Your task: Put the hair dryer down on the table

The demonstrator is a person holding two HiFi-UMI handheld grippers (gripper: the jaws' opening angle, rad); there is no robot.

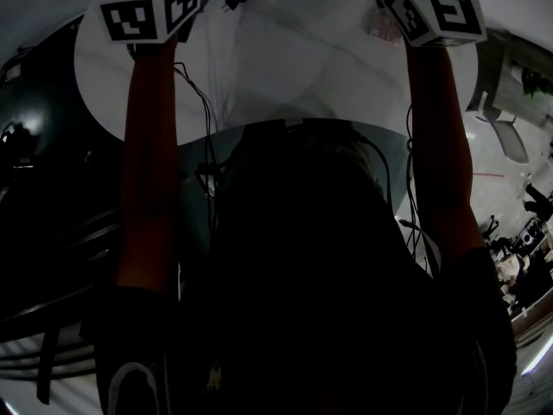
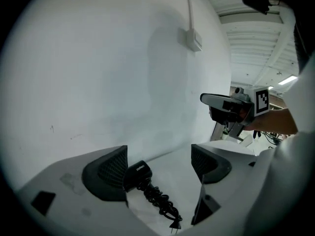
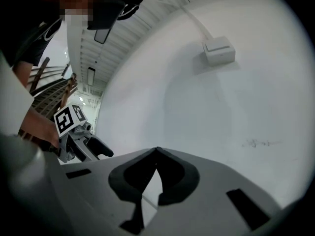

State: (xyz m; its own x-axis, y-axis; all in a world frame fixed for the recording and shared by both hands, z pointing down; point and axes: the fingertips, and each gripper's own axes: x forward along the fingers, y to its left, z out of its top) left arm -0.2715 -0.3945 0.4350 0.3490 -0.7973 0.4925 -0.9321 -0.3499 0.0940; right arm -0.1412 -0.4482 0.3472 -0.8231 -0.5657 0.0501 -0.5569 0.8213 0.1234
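Likely a big industrial hall or lab: ribbed metal ceiling (image 2: 256, 38) with strip light (image 2: 288, 80), bare white wall (image 3: 197, 107), surface-mounted box (image 3: 218, 50), round white bench (image 1: 285, 67).

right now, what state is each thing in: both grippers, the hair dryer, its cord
left gripper: open wide, gripping nothing
right gripper: shut, tips touching, empty
hair dryer: lying on the table by the left gripper's left jaw, not clamped
cord: coiled, unplugged, plug loose on the table

White wall (image 2: 98, 73), small box (image 2: 193, 39) mounted on it — conduit (image 2: 187, 6) running up, ribbed ceiling (image 2: 251, 38)
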